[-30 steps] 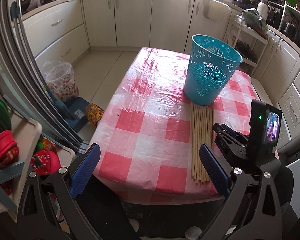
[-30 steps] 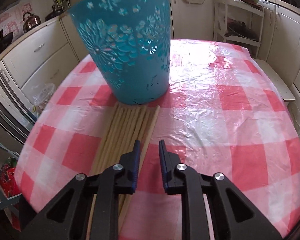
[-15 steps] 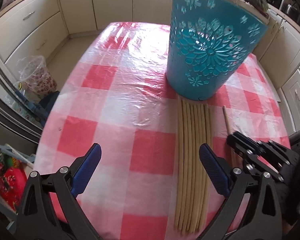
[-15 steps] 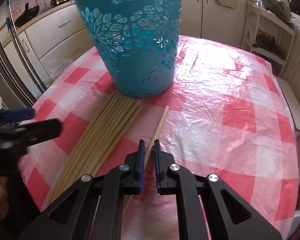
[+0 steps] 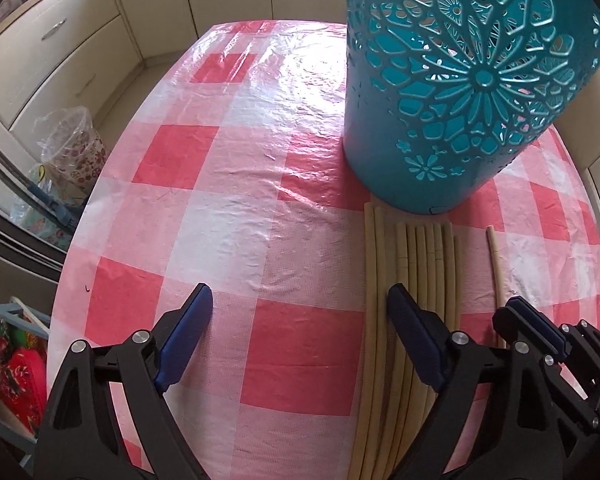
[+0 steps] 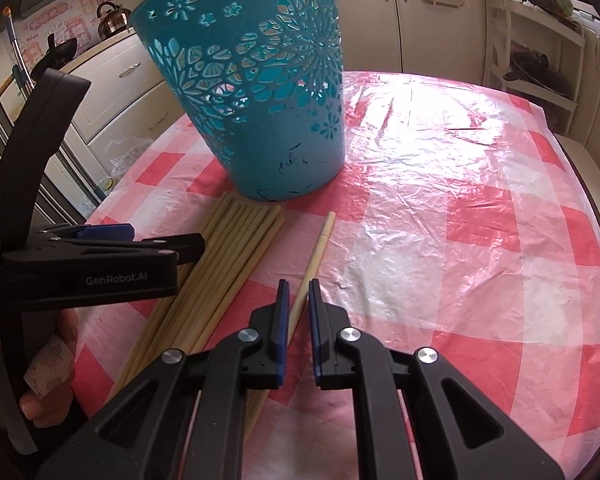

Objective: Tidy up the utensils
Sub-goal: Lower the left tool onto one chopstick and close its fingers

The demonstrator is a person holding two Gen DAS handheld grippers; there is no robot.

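Since a second earlier, the left gripper (image 5: 300,312) had swung down over the bundle of chopsticks (image 5: 420,264), its jaws wide apart but just closing a little, nothing yet pressed between them. One chopstick (image 6: 314,258) had been pulled aside at the bundle's three o'clock, and the right gripper (image 6: 299,294) was clamped on it. Both lay at the teal basket's (image 6: 260,92) six o'clock on the checked tablecloth (image 6: 460,240). Picking up was the step in hand; next likely called for lifting the stick over the basket's rim.

text: "GenRobot.AI" | showing on: side of the left gripper (image 6: 116,236) body | other wall stickers: lettering staying unreadable
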